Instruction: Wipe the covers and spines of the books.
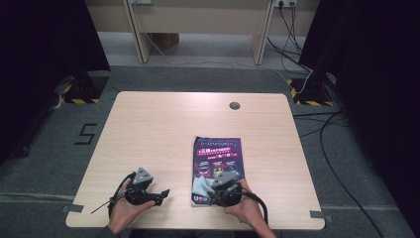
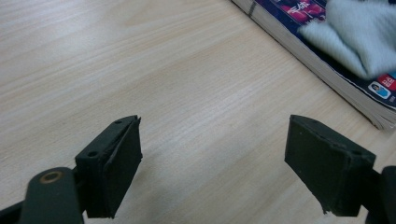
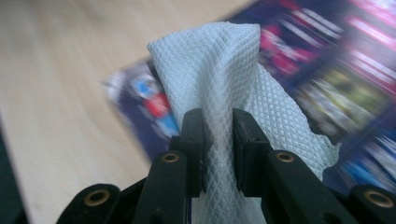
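A thick book with a dark purple cover point(image 1: 218, 161) lies on the wooden table right of centre. My right gripper point(image 1: 210, 191) rests over the book's near end, shut on a white waffle-textured cloth point(image 1: 202, 187). In the right gripper view the cloth point(image 3: 219, 93) stands up between the two jaws, with the blurred book cover point(image 3: 336, 74) behind it. My left gripper point(image 1: 161, 195) is held low over the bare table near the front edge, left of the book, its jaws wide apart. The left gripper view has its gripper point(image 2: 215, 158) over bare wood, with the book's corner point(image 2: 322, 60) and the cloth point(image 2: 355, 37) at top right.
The table point(image 1: 158, 129) has a small round grommet point(image 1: 234, 105) near its far edge. Cables run across the grey floor to the right of the table. A light wooden desk frame point(image 1: 198, 25) stands beyond it.
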Demonstrator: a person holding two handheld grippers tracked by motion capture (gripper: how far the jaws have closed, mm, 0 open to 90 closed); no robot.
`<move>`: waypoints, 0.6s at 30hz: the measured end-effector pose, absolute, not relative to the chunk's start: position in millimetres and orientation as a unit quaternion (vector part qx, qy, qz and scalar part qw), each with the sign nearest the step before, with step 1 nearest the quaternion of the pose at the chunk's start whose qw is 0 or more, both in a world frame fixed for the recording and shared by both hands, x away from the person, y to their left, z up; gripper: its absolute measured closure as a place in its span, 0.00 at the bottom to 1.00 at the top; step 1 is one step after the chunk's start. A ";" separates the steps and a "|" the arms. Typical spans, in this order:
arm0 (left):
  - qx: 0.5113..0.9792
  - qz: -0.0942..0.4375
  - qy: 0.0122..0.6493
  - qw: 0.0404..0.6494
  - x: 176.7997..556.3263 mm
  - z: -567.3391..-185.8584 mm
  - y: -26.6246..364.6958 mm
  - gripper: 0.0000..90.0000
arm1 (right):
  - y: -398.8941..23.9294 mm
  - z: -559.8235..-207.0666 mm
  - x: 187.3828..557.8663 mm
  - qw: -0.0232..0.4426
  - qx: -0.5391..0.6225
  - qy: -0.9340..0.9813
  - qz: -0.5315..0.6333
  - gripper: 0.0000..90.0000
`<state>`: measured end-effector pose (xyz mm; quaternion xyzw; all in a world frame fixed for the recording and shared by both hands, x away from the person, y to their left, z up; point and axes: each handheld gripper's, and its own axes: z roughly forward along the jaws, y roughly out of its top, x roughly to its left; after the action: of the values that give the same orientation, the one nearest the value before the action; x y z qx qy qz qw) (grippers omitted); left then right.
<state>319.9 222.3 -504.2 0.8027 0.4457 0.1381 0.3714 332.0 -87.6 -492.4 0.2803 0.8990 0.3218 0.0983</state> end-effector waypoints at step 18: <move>0.815 0.113 0.408 0.396 313.4 -504.1 169.6 0.19 | -126.3 -491.7 309.2 0.108 0.300 0.893 0.318 0.85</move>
<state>313.4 169.6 -504.1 0.8146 0.4083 0.1127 0.3962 309.2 -126.3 -491.7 0.3002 0.8928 0.3181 0.1076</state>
